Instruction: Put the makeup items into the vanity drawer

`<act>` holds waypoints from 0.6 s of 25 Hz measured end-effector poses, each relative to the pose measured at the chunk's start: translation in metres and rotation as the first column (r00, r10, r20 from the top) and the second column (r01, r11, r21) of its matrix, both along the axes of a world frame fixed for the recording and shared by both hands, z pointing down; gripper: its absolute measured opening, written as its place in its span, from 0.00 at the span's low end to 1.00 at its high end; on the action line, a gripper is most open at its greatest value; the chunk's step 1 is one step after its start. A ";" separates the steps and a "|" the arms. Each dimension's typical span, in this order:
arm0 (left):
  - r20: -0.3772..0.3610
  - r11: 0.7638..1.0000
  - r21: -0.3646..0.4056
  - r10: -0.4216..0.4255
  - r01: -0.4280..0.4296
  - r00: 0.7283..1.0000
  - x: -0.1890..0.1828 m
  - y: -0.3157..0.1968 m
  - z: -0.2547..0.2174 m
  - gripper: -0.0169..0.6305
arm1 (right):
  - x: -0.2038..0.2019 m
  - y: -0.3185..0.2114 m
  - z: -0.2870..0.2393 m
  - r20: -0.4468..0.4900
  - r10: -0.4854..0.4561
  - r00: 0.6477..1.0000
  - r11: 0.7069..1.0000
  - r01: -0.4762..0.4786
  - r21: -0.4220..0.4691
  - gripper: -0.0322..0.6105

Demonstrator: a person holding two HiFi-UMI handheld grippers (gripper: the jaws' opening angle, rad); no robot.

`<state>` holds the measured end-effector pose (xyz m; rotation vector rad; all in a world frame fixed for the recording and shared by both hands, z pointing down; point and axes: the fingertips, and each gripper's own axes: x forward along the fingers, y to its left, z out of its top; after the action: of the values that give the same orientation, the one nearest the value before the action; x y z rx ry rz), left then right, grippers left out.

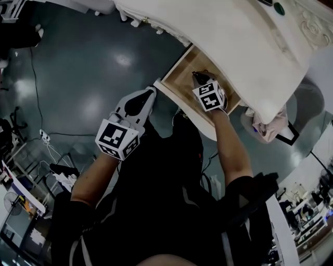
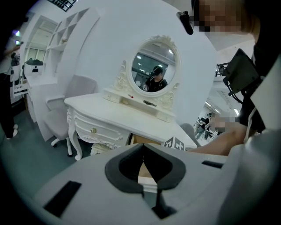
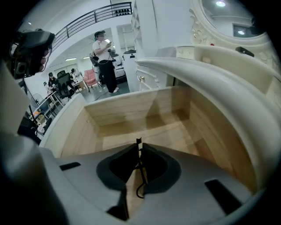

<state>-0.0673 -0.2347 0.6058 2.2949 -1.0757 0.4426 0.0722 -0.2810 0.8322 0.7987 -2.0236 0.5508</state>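
The white vanity (image 1: 244, 36) has its wooden drawer (image 1: 183, 78) pulled open. My right gripper (image 1: 199, 78) reaches down into the drawer. In the right gripper view its jaws are shut on a thin black wire-like item (image 3: 139, 143), which sticks out past the tips and loops below them, above the bare drawer floor (image 3: 167, 132). My left gripper (image 1: 144, 98) hangs over the floor to the left of the drawer front. It is shut (image 2: 142, 147) with nothing in it. A small red item (image 2: 130, 96) and a black item (image 2: 149, 103) lie on the vanity top under the oval mirror (image 2: 154, 72).
A seat draped with pink cloth (image 1: 271, 124) stands right of the drawer. A green object (image 1: 279, 8) sits on the vanity top. Cables and clutter (image 1: 49, 145) lie on the dark floor at the left. A white chair (image 2: 59, 110) stands left of the vanity.
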 end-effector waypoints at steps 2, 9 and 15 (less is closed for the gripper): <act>0.006 1.000 0.005 0.004 -0.004 1.000 -0.001 0.001 0.001 0.03 | -0.002 0.001 0.006 -0.014 -0.002 1.000 1.000 0.002 -0.007 0.11; 0.012 1.000 -0.001 -0.007 0.007 1.000 0.000 0.008 0.005 0.03 | -0.001 0.010 0.018 -0.040 -0.035 0.999 0.999 0.034 -0.020 0.12; -0.001 1.000 -0.001 -0.012 0.012 1.000 -0.001 0.006 0.002 0.03 | -0.001 0.007 0.019 -0.052 -0.014 0.999 0.999 0.012 -0.034 0.22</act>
<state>-0.0688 -0.2285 0.6074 2.2868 -1.0877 0.4376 0.0713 -0.2741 0.8508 0.7715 -1.9659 0.5501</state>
